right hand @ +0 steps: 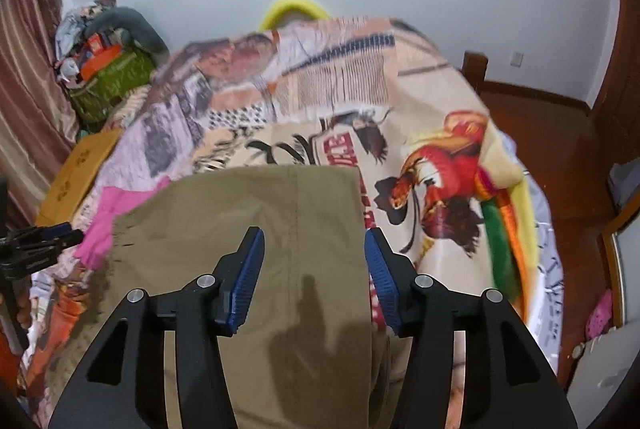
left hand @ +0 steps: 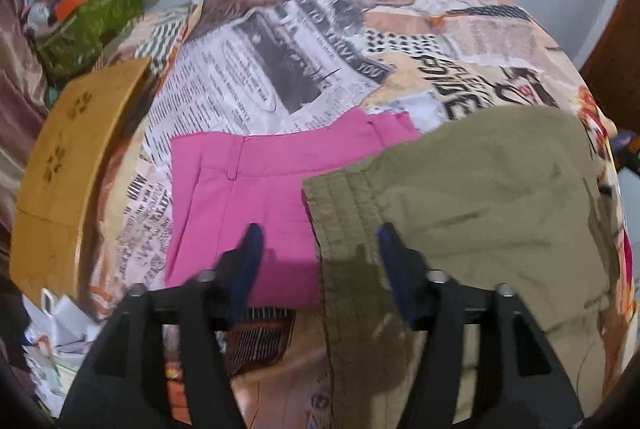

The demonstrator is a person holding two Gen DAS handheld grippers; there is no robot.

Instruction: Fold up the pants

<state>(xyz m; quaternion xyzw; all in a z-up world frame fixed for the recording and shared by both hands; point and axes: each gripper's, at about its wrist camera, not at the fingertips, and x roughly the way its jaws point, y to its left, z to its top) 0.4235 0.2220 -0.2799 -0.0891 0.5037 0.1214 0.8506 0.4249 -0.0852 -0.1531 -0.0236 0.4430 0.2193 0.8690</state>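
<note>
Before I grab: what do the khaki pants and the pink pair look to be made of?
Khaki pants: matte woven cloth, probably cotton twill; soft creases, rows of stitching at the waistband. Pink pair: smoother, flatter weave, slight sheen, crisp belt loop; possibly a cotton-synthetic blend. Motion blur hides the finer weave. Both grippers' jaws stand open above the cloth.

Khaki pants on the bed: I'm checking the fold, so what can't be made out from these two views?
- Olive khaki cotton pants: near end leaves the bottom edge in both wrist views, behind the open right gripper.
- Bright pink folded trousers: right side hidden under the khaki; lower edge behind the open left gripper.
- Newspaper-print bedspread: lettering blurred.
</note>
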